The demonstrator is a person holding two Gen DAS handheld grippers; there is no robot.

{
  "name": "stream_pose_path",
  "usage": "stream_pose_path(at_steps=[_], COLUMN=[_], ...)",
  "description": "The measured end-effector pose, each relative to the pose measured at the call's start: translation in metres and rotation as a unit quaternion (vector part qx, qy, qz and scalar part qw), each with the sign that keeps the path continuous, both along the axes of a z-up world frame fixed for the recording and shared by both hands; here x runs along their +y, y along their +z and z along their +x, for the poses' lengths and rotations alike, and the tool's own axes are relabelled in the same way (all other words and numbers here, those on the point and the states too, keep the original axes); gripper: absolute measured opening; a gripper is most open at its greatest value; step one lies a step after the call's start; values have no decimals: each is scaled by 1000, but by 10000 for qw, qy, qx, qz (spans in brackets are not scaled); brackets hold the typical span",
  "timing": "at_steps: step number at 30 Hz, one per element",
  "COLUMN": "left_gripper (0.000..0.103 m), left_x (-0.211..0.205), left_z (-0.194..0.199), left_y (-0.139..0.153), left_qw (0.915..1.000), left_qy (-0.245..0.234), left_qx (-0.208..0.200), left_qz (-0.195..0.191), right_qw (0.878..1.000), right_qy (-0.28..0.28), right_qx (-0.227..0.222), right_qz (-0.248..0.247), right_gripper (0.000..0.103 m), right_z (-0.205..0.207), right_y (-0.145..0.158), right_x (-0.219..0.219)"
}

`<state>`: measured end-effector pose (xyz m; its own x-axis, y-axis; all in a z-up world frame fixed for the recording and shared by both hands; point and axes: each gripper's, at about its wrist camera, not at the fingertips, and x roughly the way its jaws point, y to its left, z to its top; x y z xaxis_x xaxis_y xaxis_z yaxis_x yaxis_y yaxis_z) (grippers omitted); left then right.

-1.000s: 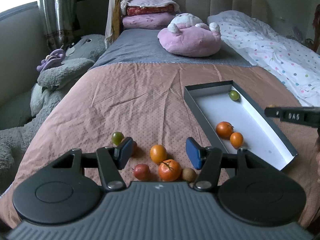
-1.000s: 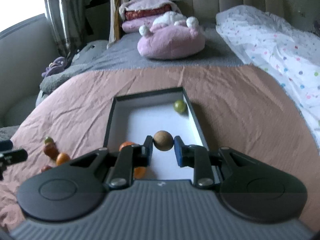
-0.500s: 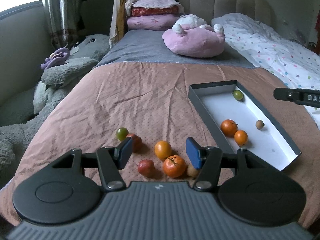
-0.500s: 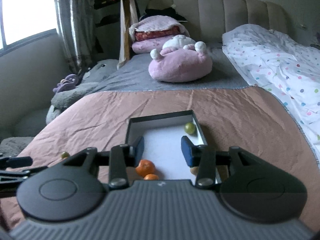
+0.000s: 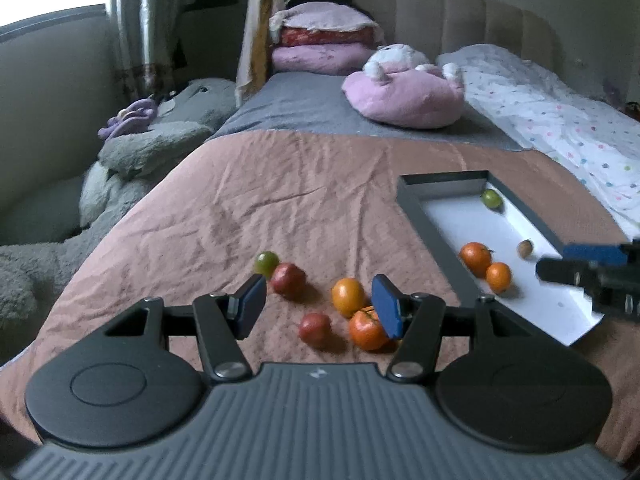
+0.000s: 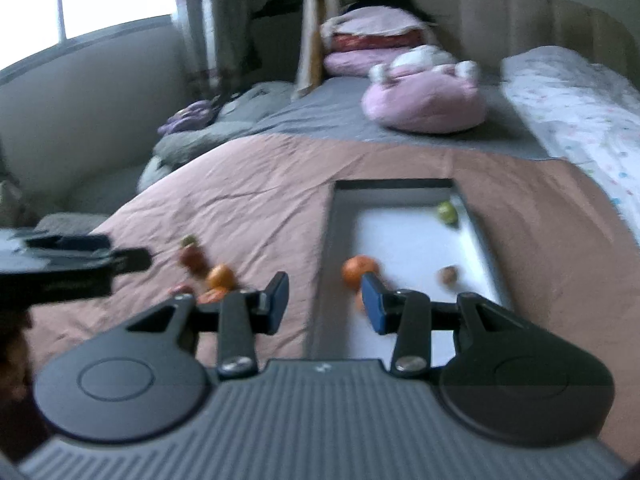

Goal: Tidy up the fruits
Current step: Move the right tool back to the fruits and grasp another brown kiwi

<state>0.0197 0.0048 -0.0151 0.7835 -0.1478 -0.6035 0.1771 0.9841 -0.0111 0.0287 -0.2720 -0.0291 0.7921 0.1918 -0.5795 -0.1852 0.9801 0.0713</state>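
A wrinkled dusty-pink bedspread [image 5: 248,200] covers the near part of the bed, with a round pink plush cushion [image 5: 404,98] lying farther back on a grey blanket. On the bedspread's right side lies a long, shallow dark-grey box with a white floor [image 5: 440,256]. The left gripper [image 5: 318,306] hangs over the loose fruit with its blue pads apart and nothing pinched between them. The right gripper [image 6: 324,300] is above the box's near end; its jaws have just been opening and stand released, with no fruit between the pads. Inside the box sit a large orange tangerine [image 5: 475,258], a smaller orange one [image 5: 498,277] touching it, a green round fruit [image 5: 491,199] near the far wall and a small brown round fruit [image 5: 525,248] by the right wall. Outside the box, a stemmed orange tangerine [image 5: 366,330], a yellow-orange citrus [image 5: 347,295], two dark-red fruits [image 5: 289,280] [image 5: 315,329] and a small green fruit [image 5: 267,262] cluster on the bedspread.
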Motion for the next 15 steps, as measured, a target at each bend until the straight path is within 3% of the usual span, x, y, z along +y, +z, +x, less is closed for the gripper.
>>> stream_pose_path(at_steps=[7,15], left_gripper=[64,64], left_x=[17,25], left_z=[6,10], left_y=[-3,-5], left_qw=[9979,9965], left_qy=[640,814], left_qx=[25,71], left_qz=[-56,-190], right_qw=[9966,9925], right_qy=[725,965], right_qx=[280,617], right_qz=[-274,-436], right_gripper=[42,42], right_z=[5,20], right_y=[-18,-46], right_x=[44,64])
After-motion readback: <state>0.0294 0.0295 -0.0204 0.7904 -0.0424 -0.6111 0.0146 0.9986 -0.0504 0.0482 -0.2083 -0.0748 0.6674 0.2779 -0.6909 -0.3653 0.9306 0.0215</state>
